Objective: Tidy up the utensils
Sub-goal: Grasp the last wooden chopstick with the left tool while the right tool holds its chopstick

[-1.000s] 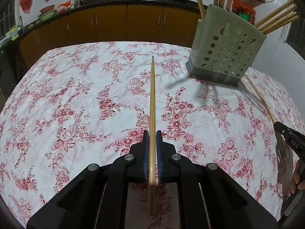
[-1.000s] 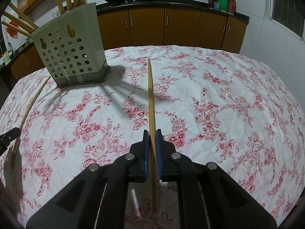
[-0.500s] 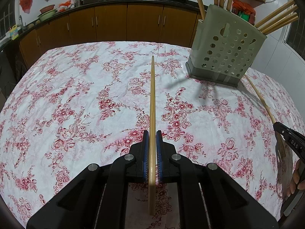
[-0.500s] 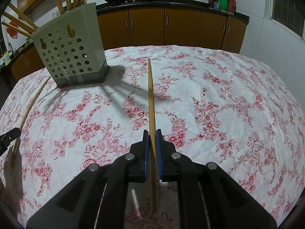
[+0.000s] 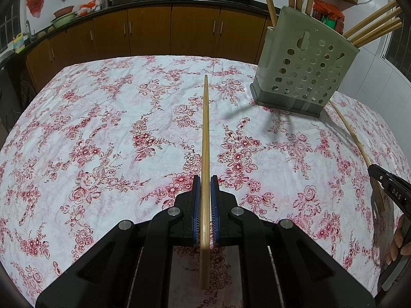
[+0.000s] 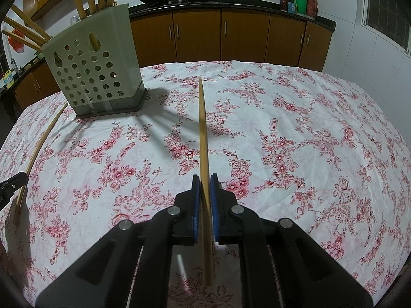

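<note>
**Inspector A:** Starting at the left. The left gripper (image 5: 205, 205) is clamping one chopstick (image 5: 205, 138) between its blue pads, jaws all but closed on it; the stick is pointing forward over the floral tablecloth (image 5: 102, 128), its far tip hanging above the cloth.

**Inspector B:** Moving to the middle, the perforated holder (image 5: 305, 69) is standing upright on the cloth, towards the cabinet side. Several chopsticks (image 5: 372, 29) are already sticking out of its top, some leaning outward.

**Inspector A:** And on the right?

**Inspector B:** The right gripper (image 6: 204, 197) is pinching a second chopstick (image 6: 202, 133) the same way, jaws nearly shut, the stick slightly skewed between the pads. A hand (image 5: 399, 241) is showing at the edge behind it.

**Inspector A:** Progress, in my judgement, is standing well along: part of the set is sitting in the holder. Two sticks are being held clear of it and are not yet placed.

**Inspector B:** Agreed. No other loose utensils are showing on the cloth in either view.
</note>
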The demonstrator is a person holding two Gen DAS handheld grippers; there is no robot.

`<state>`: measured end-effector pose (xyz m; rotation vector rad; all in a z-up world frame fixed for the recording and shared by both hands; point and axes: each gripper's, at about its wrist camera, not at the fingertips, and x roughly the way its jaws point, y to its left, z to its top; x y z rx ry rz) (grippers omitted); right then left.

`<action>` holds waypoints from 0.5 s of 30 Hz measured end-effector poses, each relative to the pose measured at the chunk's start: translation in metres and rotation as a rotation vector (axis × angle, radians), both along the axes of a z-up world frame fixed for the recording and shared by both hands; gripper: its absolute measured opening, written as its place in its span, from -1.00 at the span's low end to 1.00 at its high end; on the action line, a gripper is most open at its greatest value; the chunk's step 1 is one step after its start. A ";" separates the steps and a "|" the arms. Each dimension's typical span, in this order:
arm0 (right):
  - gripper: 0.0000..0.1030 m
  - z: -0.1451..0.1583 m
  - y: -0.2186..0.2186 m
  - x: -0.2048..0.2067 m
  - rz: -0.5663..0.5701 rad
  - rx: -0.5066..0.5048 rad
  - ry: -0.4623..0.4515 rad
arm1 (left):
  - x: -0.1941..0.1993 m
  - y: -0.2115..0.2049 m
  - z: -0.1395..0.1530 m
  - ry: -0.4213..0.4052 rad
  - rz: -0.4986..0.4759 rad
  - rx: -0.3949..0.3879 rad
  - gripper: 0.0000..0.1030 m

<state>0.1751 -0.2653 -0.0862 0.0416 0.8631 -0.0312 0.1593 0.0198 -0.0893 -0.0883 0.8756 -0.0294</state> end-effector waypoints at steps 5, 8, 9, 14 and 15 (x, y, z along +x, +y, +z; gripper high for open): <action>-0.79 0.000 0.000 0.000 0.000 0.000 0.000 | 0.000 0.000 0.000 0.000 0.000 -0.001 -0.81; -0.79 0.000 -0.001 0.000 0.000 0.000 0.000 | 0.000 0.000 0.000 0.000 0.000 -0.001 -0.81; -0.79 0.000 -0.001 0.000 0.000 0.000 0.000 | 0.000 0.000 0.000 0.000 0.000 -0.001 -0.81; -0.79 0.000 -0.002 0.000 0.000 0.001 0.000 | 0.000 0.001 0.000 0.000 0.000 -0.002 -0.81; -0.79 0.000 -0.002 0.000 0.001 0.002 -0.001 | 0.000 0.001 0.000 0.000 0.000 -0.002 -0.81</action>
